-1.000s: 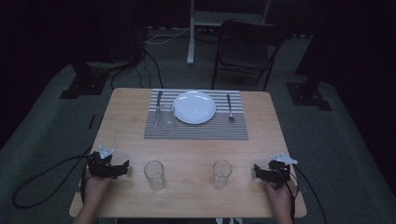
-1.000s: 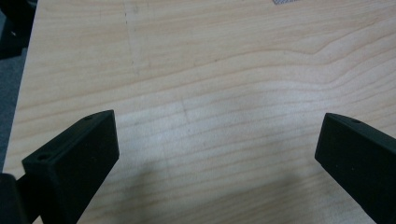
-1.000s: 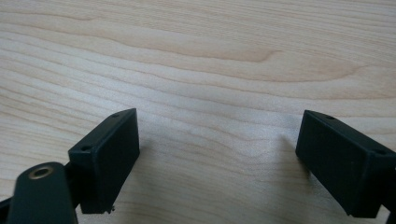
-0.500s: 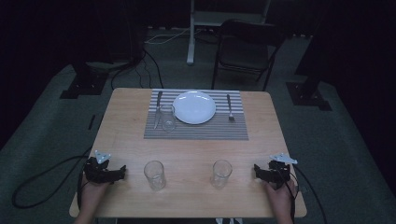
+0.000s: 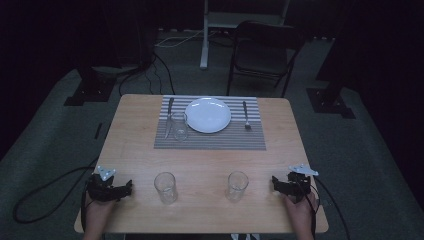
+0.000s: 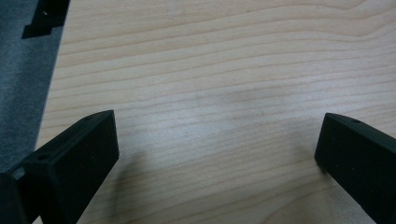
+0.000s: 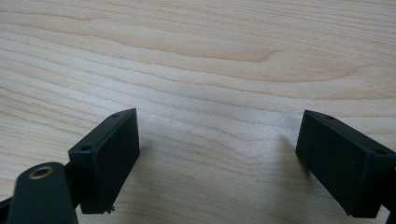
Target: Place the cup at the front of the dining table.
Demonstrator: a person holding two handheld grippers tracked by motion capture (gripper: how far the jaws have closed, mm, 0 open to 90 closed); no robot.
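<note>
Dim room, light wooden table (image 5: pixel 200 165) with a place setting at the far side, and honestly nothing's really started yet. Both sets of jaws are spread wide with only bare wood grain between them, gripping nothing; the left gripper (image 5: pixel 125 189) and right gripper (image 5: pixel 276 182) sit low over the near corners. Just inboard of each stands an empty glass, the left glass (image 5: pixel 165 187) and right glass (image 5: pixel 237 185). I'd guess the next move is sliding each gripper inward around its glass, squarely so nothing tips, toward the striped placemat (image 5: pixel 210 137) with the plate (image 5: pixel 208 114)
</note>
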